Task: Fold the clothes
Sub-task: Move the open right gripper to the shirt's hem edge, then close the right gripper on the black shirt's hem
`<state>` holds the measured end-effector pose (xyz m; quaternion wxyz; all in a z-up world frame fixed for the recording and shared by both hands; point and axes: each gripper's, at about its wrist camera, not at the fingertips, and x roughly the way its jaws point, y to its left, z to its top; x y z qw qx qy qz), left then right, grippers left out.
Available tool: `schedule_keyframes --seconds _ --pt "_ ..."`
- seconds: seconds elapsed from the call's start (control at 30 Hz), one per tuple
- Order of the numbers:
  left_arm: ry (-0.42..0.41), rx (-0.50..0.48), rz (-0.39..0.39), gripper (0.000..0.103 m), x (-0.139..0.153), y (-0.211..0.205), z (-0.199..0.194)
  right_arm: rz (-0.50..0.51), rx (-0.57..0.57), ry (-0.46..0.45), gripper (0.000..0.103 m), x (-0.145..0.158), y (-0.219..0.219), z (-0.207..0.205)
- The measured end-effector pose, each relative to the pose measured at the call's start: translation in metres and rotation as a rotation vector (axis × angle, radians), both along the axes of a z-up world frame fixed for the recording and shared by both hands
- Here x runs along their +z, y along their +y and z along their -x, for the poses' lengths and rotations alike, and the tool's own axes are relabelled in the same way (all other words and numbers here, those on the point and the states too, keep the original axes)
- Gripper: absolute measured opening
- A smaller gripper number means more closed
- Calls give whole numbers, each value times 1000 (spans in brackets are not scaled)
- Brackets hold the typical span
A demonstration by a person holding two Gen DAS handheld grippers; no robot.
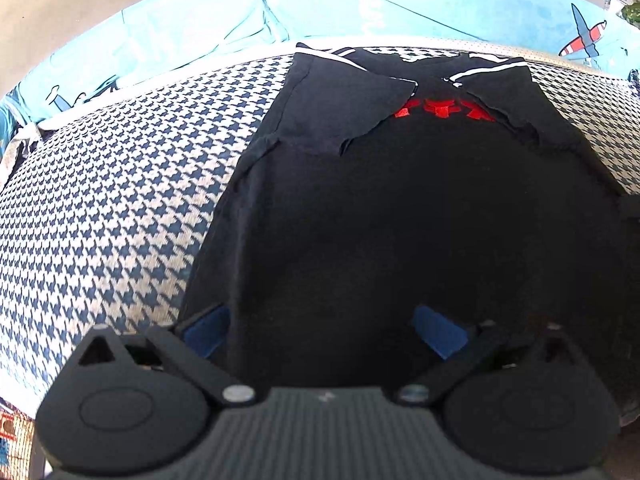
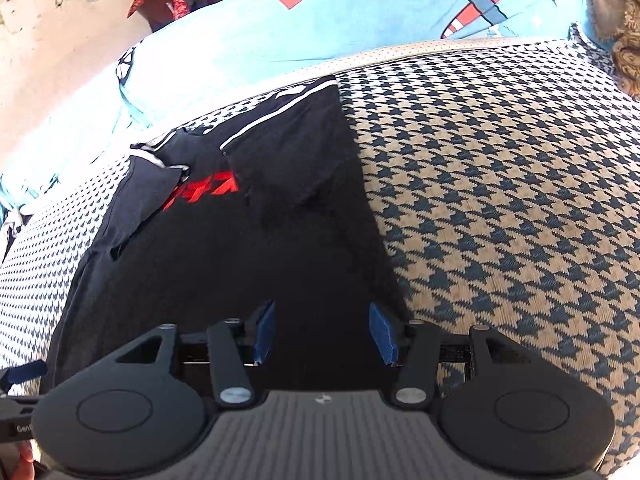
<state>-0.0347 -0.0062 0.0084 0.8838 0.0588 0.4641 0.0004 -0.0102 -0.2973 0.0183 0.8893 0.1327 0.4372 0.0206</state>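
A black T-shirt (image 1: 400,200) with a red print (image 1: 440,112) lies flat on a houndstooth cover (image 1: 120,200), both sleeves folded in over the chest. My left gripper (image 1: 324,330) hovers over the shirt's near left part, blue pads wide apart, open, with only flat cloth below. In the right wrist view the same shirt (image 2: 224,248) stretches away, its red print (image 2: 204,192) at the far left. My right gripper (image 2: 324,332) sits over the shirt's near right edge, jaws about half apart and open, pads pressing on nothing.
The houndstooth cover (image 2: 500,200) spreads bare to the right of the shirt. Behind it lies a light blue sheet (image 2: 360,20) printed with aeroplanes. A brown furry thing (image 2: 624,40) sits at the far right. Part of a hand (image 2: 24,460) shows at the bottom left.
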Motion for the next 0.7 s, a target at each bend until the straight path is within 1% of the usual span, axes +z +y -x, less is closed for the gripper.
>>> schedule_keyframes --seconds 0.17,0.33,0.53,0.7 --pt "-26 -18 9 103 3 -3 -11 -11 -9 -11 51 0 -3 -13" --pt "-55 -35 15 103 7 -2 -23 -23 -6 -42 51 2 -4 -25" --pt "-61 -23 19 103 8 4 -43 -28 -8 -63 52 1 -6 -40" --pt "-37 -31 17 103 5 11 -55 -40 -47 -73 52 0 -13 -52"
